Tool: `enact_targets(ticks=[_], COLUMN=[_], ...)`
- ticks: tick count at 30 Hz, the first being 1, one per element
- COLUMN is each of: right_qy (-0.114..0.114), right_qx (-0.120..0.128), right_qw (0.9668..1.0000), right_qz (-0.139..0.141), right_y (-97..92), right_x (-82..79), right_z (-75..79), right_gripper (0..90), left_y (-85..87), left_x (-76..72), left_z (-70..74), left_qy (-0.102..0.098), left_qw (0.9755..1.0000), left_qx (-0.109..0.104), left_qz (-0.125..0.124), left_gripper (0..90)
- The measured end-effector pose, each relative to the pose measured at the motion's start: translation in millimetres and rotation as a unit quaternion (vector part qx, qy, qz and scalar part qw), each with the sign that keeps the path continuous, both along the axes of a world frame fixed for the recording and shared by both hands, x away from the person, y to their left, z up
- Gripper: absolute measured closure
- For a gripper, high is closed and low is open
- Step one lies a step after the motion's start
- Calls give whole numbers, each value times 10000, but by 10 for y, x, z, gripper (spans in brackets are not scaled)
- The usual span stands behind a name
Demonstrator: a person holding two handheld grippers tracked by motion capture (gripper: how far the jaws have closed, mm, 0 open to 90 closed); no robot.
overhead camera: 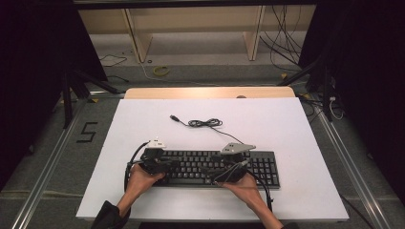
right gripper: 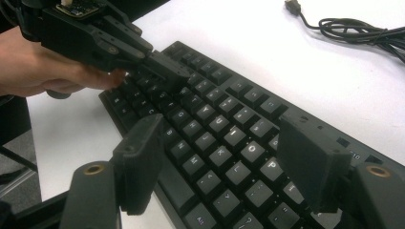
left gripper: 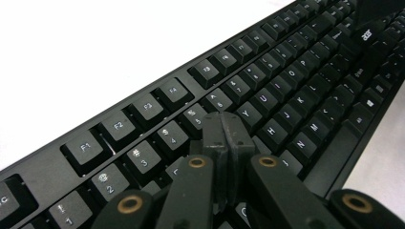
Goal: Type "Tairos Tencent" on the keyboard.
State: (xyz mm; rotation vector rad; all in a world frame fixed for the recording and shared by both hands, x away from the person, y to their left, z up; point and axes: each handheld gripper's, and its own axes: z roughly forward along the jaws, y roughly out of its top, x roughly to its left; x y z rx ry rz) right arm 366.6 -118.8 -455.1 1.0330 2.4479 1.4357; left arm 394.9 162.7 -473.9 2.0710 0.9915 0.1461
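A black keyboard (overhead camera: 205,167) lies along the near part of the white table top (overhead camera: 286,124). My left gripper (overhead camera: 174,163) is over its left half with the jaws pressed together and nothing between them. In the left gripper view its tips (left gripper: 223,125) sit low over the keys (left gripper: 286,86) near the 5 and T; I cannot tell whether they touch. My right gripper (overhead camera: 217,167) hangs over the keyboard's middle. Its jaws stand wide apart (right gripper: 219,133) above the letter keys (right gripper: 210,90), holding nothing. The left gripper (right gripper: 179,71) shows farther off there.
The keyboard's cable (overhead camera: 203,123) lies coiled behind it on the table, its USB plug (overhead camera: 175,117) loose at the left end; the coil (right gripper: 363,28) shows at the upper right in the right gripper view. A wooden strip (overhead camera: 210,92) borders the table's far edge. Cables lie on the floor (overhead camera: 286,52) beyond.
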Motion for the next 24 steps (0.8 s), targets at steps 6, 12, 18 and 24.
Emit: enact_targets(ticks=[6, 12, 18, 24], right_qy=[-4, -1, -7, -7], right_qx=[-1, 8, 15, 2], right_qw=[10000, 10000, 10000, 10000], right_qz=[4, -6, -12, -18], right_y=[1, -2, -3, -4], right_x=[1, 0, 1, 4], right_z=[-3, 0, 1, -2], right_gripper=[339, 337, 335, 336], left_y=[-3, -7, -17, -37], left_x=[16, 21, 15, 4], left_z=[-14, -30, -36, -56], left_qy=[13, 47, 44, 24], left_qw=[10000, 10000, 9999, 9998], left_qx=[39, 86, 95, 204], left_qz=[9, 18, 19, 45], left_gripper=[888, 889, 889, 892])
